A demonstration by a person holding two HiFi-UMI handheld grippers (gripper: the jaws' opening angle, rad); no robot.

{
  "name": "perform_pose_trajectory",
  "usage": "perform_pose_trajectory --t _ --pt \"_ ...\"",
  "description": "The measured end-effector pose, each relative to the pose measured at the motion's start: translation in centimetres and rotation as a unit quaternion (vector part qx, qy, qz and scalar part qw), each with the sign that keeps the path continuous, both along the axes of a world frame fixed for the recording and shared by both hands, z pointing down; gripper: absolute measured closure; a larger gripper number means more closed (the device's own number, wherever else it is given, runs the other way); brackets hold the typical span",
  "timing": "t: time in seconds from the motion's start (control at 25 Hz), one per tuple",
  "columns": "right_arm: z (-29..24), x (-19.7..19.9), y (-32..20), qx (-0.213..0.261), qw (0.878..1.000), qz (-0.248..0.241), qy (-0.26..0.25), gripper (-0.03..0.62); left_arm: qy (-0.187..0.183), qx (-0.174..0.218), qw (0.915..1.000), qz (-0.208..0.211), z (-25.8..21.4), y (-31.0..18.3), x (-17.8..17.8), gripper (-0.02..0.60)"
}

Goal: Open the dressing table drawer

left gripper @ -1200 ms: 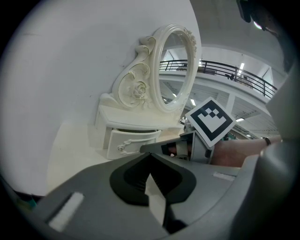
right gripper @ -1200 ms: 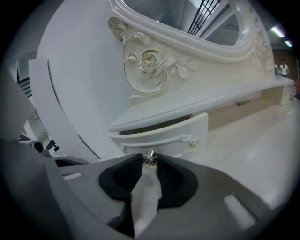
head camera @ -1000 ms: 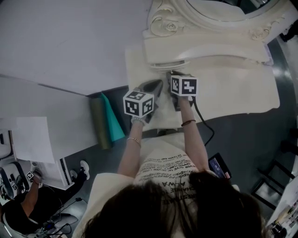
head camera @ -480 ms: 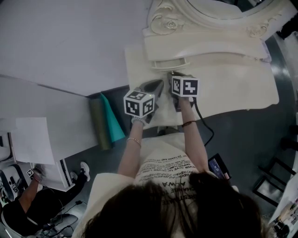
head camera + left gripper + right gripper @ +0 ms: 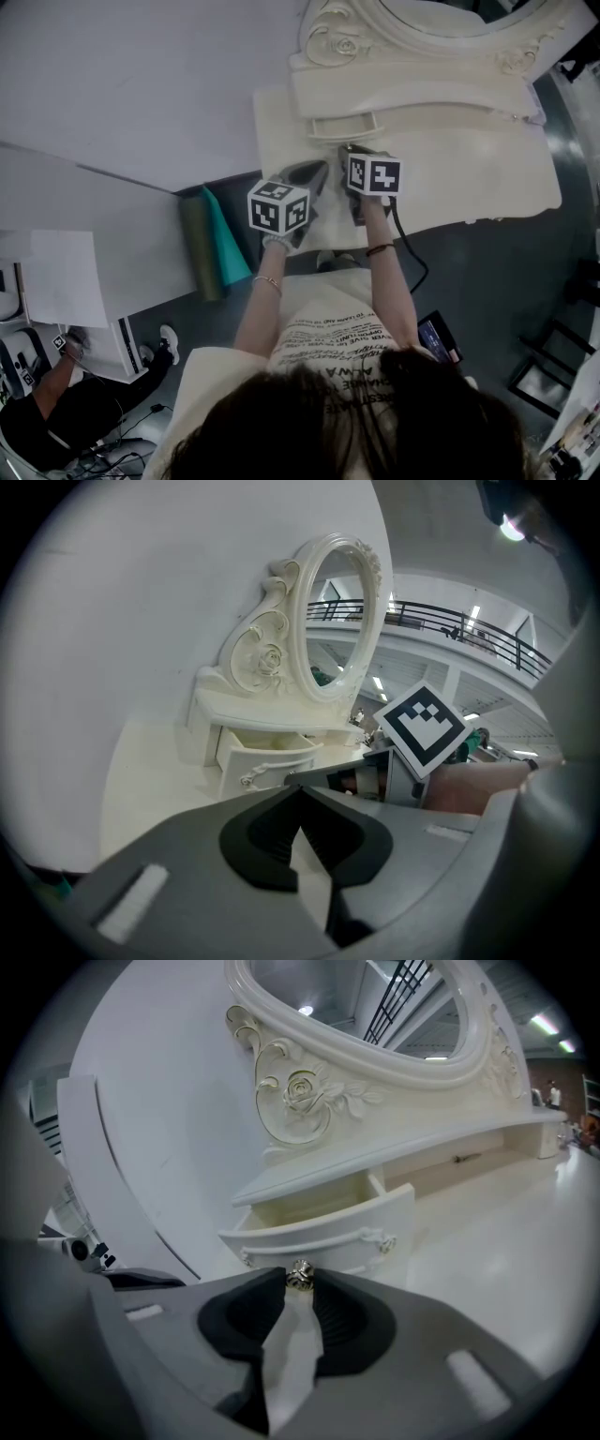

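The cream dressing table (image 5: 469,178) carries a small drawer (image 5: 342,125) under its mirror shelf, and the drawer (image 5: 323,1227) stands pulled partway out with its inside showing. My right gripper (image 5: 300,1279) is shut on the drawer's small metal knob (image 5: 300,1276), which sits between the jaw tips. In the head view the right gripper (image 5: 347,150) reaches to the drawer front. My left gripper (image 5: 317,173) hovers just left of it over the tabletop. In its own view the left gripper (image 5: 300,789) is shut and empty, and the open drawer (image 5: 267,757) lies ahead.
An ornate oval mirror (image 5: 333,621) rises behind the drawer. A white wall panel (image 5: 131,84) runs along the left. A green and teal folded thing (image 5: 211,244) leans by the table's left side. A phone (image 5: 439,335) and a black cable (image 5: 412,253) are at the right.
Both grippers keep their places at the drawer. Only the head view has shifted slightly.
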State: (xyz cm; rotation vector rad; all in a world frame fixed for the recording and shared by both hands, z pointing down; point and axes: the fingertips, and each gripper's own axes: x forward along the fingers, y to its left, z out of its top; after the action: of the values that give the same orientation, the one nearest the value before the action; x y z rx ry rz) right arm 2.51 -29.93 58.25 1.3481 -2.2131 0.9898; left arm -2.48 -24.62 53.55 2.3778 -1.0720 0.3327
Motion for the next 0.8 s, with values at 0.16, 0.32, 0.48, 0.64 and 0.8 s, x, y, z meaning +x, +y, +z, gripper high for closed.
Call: perform_pose_trajectory --t 0.16,0.32,0.48,0.64,0.8 --pt "0.0 0.2 0.4 -0.005 1.000 -0.006 0.002 0.494 0.004 -0.001 0.9999 -0.010 -0.3 0.0 0.1 0.583" --pt "-0.1 0.2 0.8 -0.006 1.000 -0.013 -0.002 0.494 0.007 -0.005 0.9999 -0.015 -0.4 0.6 0.7 0.583" --pt "-0.1 0.5 1.0 -0.007 1.000 -0.017 -0.001 0.493 0.008 -0.004 0.9998 -0.020 -0.5 0.8 0.9 0.583" --pt "0.0 0.5 1.2 -0.009 1.000 -0.020 0.000 0.494 0.010 -0.005 0.9995 -0.028 -0.6 0.9 0.7 0.583" --pt "0.0 0.5 1.2 -0.010 1.000 -0.020 0.000 0.494 0.010 -0.006 0.9995 -0.029 -0.5 1.0 0.8 0.583"
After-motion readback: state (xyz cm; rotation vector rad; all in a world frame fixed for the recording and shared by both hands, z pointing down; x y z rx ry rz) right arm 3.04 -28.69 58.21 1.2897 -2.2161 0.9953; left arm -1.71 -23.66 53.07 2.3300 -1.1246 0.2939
